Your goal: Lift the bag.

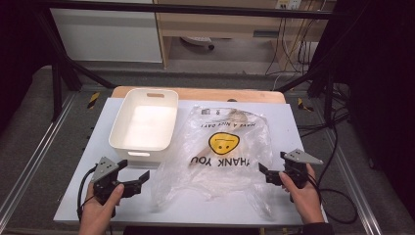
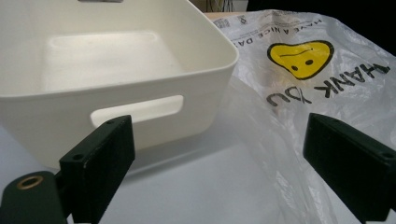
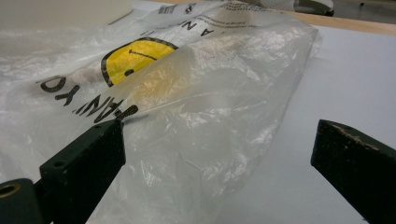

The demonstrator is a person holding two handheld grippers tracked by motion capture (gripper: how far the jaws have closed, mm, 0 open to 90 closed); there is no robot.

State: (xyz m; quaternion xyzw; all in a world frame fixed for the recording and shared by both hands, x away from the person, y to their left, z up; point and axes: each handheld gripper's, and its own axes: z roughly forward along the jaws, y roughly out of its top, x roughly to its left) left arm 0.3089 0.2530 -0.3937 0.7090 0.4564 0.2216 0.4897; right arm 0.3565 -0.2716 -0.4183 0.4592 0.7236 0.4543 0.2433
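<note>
Left tongs (image 1: 139,180) apart, nothing between the jaws; in the left gripper view they frame bare surface, with the bag edge running just inside the right jaw, not pinched. Right tongs (image 1: 266,175) also apart, nothing clamped; in the right gripper view the bag's crumpled side lies between and ahead of the jaws, left jaw close against the plastic, whether it touches I can't tell. Left tongs sit at the near left of the surface (image 1: 88,196), just off the bag's near-left corner; right tongs at the bag's near-right edge. Bag (image 1: 220,152) is clear plastic, lying flat and wrinkled mid-surface, yellow smiley and "THANK YOU" print reading upside down from the person's side, a loose flap trailing toward the near right corner. Bin (image 1: 144,125) is white, with handle cutouts, standing upright at the far left, just beside the bag's left edge; bag seems to lap against its near-right corner. Left hand (image 1: 100,208) and right hand (image 1: 303,193) grip the handles, cables trailing off each side.
</note>
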